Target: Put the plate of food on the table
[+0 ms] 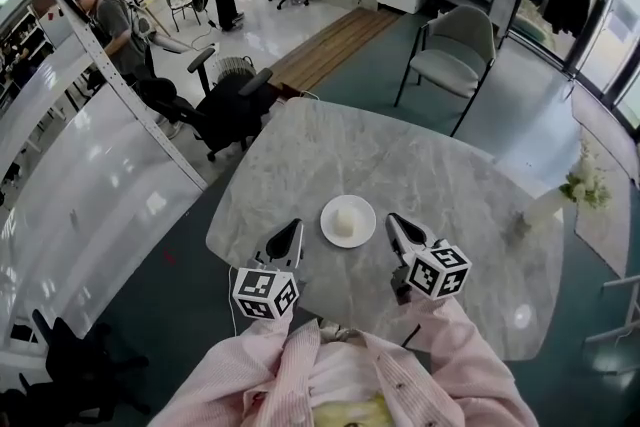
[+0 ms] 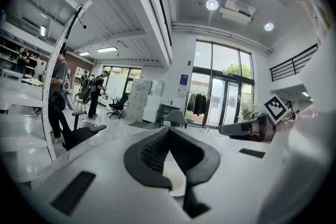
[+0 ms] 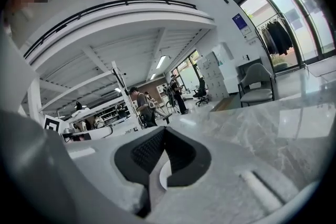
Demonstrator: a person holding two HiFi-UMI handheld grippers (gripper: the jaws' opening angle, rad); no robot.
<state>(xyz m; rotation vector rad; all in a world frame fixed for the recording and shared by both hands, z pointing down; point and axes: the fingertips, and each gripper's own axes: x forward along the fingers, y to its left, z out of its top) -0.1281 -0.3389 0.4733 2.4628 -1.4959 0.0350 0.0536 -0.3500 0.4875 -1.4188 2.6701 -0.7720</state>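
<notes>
A small white plate [image 1: 329,226] with a pale lump of food [image 1: 345,221] rests on the grey marble table [image 1: 330,150], near its front edge. My left gripper [image 1: 295,227] lies just left of the plate, apart from it, its jaws shut with nothing between them. Just right of the plate, my right gripper [image 1: 392,219] is also shut and empty. In the left gripper view the jaws of the left gripper [image 2: 168,131] meet at their tips, and a bit of the plate [image 2: 176,178] shows below them. The right gripper [image 3: 165,130] shows the same in its own view, with the plate's rim [image 3: 164,177] beneath.
A vase of white flowers [image 1: 578,183] stands at the table's right side. A grey armchair [image 1: 455,50] is beyond the far edge and a black office chair [image 1: 225,105] at the far left. People stand at the back left by a white slanted counter [image 1: 70,175].
</notes>
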